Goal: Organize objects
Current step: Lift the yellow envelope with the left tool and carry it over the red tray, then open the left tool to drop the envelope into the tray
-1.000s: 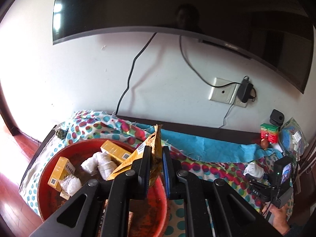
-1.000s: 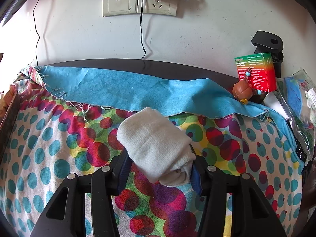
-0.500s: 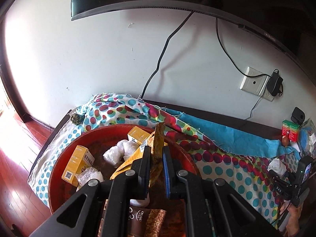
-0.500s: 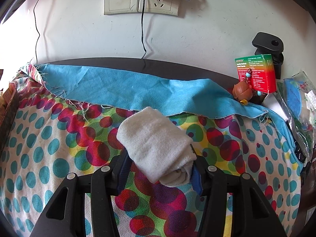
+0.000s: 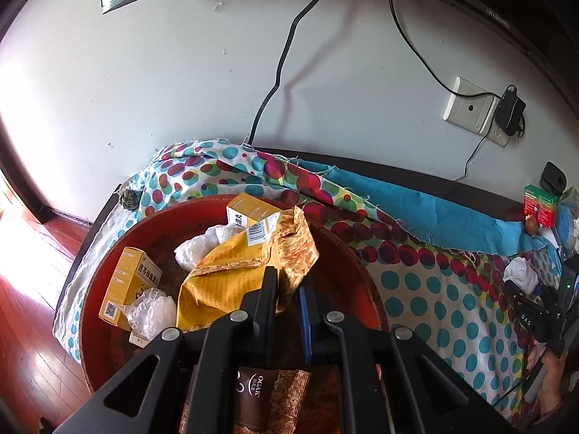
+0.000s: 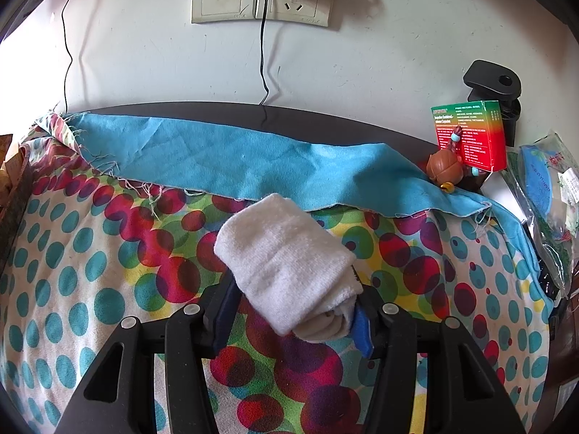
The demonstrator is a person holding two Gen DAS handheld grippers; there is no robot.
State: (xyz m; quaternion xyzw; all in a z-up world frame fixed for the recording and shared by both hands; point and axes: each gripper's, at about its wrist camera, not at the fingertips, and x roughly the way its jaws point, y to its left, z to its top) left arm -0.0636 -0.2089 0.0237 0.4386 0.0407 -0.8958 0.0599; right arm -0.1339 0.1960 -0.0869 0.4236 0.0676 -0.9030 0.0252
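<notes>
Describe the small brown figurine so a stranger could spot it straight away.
Find the blue cloth lying along the back of the spotted tablecloth, under the wall sockets. Follow it to its right end, where a red and green box stands. The brown figurine sits just in front of that box, the only round, glossy brown thing there.

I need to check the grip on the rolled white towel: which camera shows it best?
The right wrist view: the rolled white towel fills the centre, lying between the right gripper fingers. The left wrist view shows it only as a small white lump far right.
</notes>
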